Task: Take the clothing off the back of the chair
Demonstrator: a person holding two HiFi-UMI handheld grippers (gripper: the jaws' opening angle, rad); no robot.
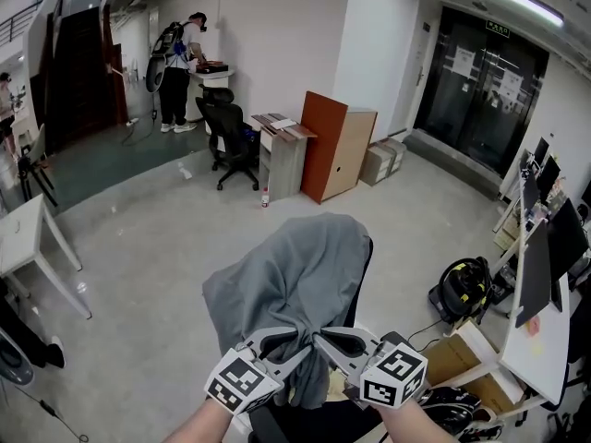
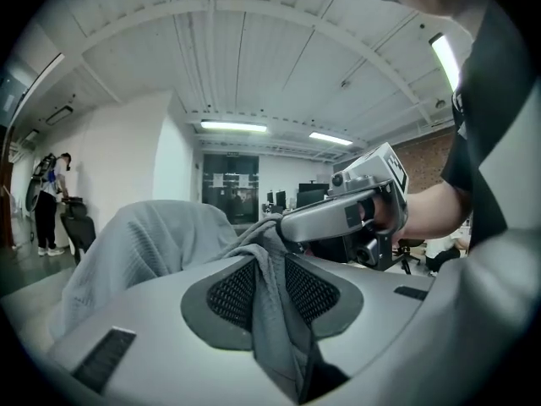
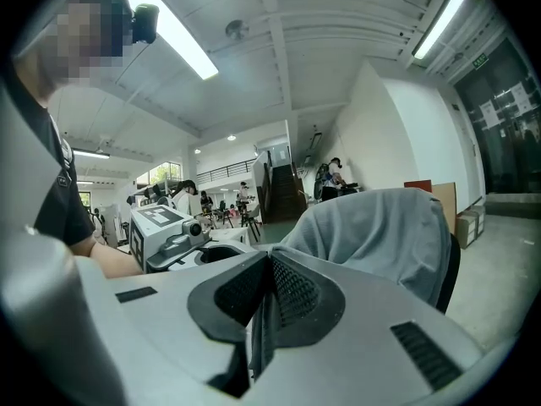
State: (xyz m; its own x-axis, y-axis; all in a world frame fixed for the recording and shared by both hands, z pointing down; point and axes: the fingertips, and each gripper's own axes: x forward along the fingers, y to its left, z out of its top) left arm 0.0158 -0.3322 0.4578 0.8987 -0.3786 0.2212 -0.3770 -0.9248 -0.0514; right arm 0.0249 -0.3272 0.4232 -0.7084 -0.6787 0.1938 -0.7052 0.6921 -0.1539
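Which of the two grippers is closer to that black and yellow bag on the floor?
Right. The right gripper pinches the grey clothing on the side toward the bag; the left gripper is just beyond it, farther away.

Head camera high, steeply downward — both gripper cameras low, close, near level, grey clothing [image 1: 295,275] common to all.
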